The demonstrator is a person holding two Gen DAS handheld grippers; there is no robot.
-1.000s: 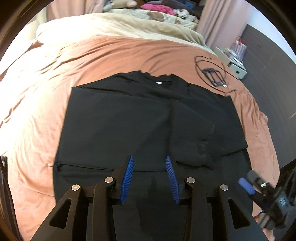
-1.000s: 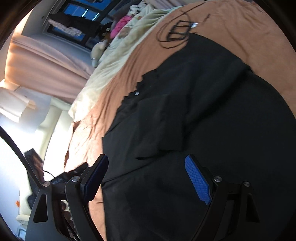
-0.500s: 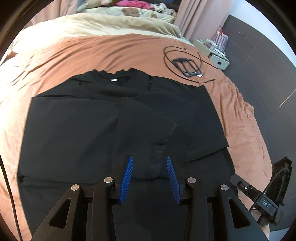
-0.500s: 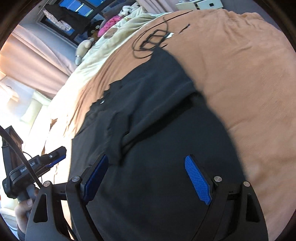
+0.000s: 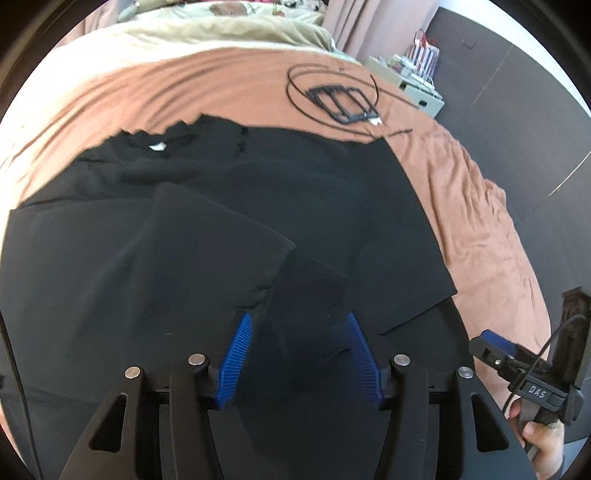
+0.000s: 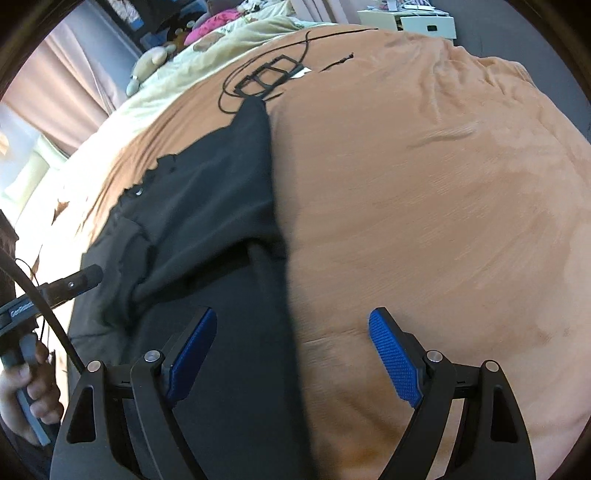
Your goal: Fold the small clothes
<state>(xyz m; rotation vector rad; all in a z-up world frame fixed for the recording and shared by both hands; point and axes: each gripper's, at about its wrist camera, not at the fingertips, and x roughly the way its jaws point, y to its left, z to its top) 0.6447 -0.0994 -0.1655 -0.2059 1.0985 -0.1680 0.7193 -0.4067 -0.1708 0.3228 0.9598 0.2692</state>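
black shirt (image 5: pixel 184 258) hem cut off (lower edge); far clutter (image 6: pixel 221 26) blurred

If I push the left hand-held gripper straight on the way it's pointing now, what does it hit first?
Most likely the black shirt. The left hand-held gripper, its jaws opening with nothing gripped, points at the folded-in sleeve cuff lying on the shirt body. Depth is unclear.

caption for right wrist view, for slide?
Open right gripper above the black shirt's edge on the brown bedspread.

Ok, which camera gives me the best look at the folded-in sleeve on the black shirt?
Left wrist view: the folded-in sleeve lies centred, cuff edge clear. Right wrist view shows the sleeve only bunched and foreshortened at the left edge.
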